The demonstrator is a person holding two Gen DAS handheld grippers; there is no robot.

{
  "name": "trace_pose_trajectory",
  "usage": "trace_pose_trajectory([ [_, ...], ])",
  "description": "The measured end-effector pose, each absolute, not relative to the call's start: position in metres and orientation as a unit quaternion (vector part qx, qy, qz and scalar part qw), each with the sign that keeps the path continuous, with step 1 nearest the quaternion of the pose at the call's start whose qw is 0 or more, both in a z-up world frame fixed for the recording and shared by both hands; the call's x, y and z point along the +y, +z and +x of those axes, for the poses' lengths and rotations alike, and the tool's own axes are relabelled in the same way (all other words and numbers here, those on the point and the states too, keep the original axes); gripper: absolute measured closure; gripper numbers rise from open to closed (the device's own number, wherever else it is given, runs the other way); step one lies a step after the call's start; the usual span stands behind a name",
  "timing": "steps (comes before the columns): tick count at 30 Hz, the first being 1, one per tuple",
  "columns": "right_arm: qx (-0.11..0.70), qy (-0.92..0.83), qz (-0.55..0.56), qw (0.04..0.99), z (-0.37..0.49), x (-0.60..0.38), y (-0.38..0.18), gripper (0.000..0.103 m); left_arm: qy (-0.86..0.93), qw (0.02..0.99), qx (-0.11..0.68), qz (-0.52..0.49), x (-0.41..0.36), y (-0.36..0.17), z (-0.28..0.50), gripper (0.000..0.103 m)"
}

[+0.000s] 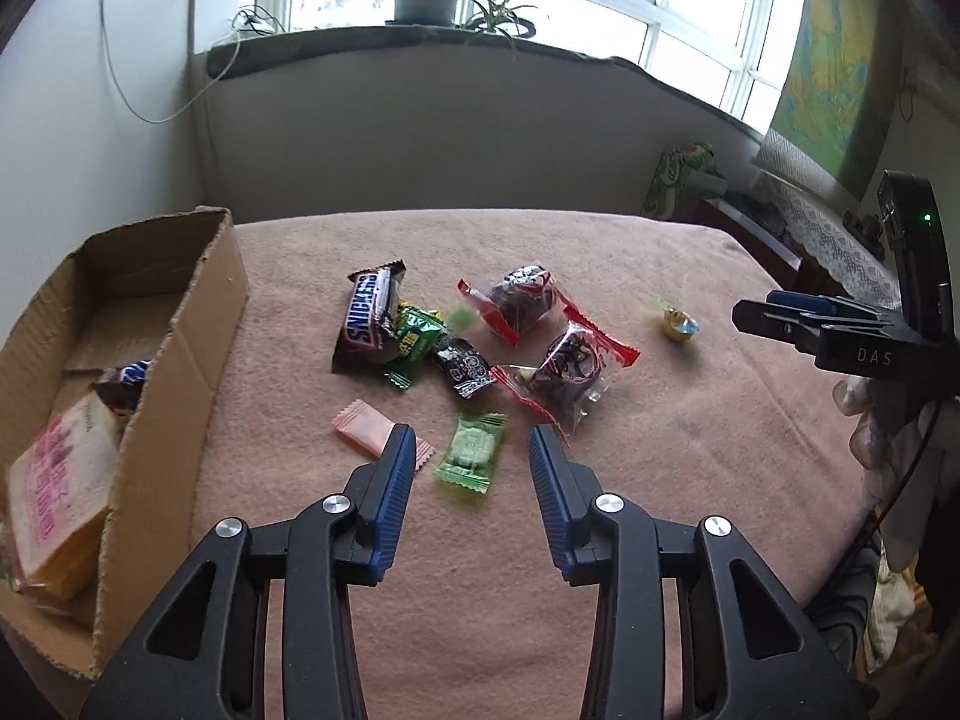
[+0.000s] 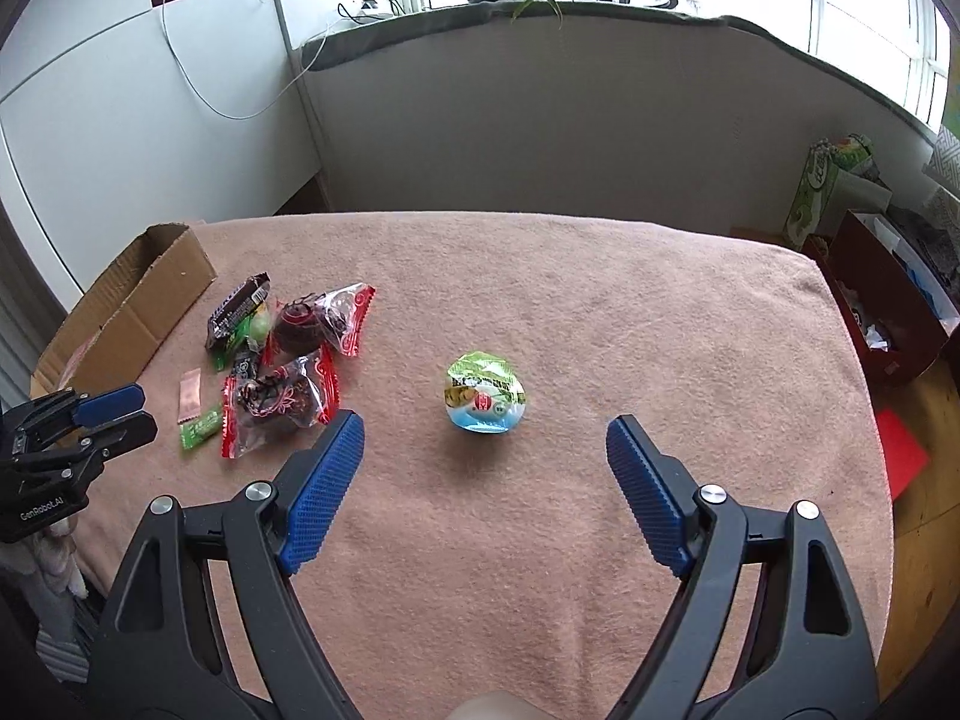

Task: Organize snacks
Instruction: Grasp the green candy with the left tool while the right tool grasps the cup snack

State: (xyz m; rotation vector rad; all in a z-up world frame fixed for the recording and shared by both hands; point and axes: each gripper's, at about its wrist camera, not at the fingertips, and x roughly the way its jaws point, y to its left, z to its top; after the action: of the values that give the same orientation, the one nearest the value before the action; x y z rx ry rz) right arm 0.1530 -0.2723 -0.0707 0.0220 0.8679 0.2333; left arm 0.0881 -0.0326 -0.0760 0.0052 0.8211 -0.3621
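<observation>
My left gripper is open and empty, with a light green candy lying between its fingertips on the pink cloth. Beyond it lie a pink sachet, a Snickers bar, a dark green candy, a black candy and two red-edged clear packets. My right gripper is open and empty, just short of a small jelly cup that stands apart from the pile. The cup also shows in the left wrist view.
An open cardboard box stands at the table's left edge, holding a pink-printed packet and a dark wrapper. The box also shows in the right wrist view. A red box and green carton sit off the right edge.
</observation>
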Motion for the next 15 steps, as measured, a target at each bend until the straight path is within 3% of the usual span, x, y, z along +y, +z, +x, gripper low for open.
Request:
trace_pose_trajectory([
  [10, 0.446, 0.113, -0.01, 0.888, 0.19, -0.259, -0.099, 0.018, -0.183, 0.882, 0.433, 0.02, -0.041, -0.097, 0.111, 0.07],
  [15, 0.457, 0.111, -0.011, 0.882, 0.202, -0.254, -0.11, 0.023, -0.188, 0.878, 0.44, 0.028, -0.045, -0.101, 0.118, 0.07],
])
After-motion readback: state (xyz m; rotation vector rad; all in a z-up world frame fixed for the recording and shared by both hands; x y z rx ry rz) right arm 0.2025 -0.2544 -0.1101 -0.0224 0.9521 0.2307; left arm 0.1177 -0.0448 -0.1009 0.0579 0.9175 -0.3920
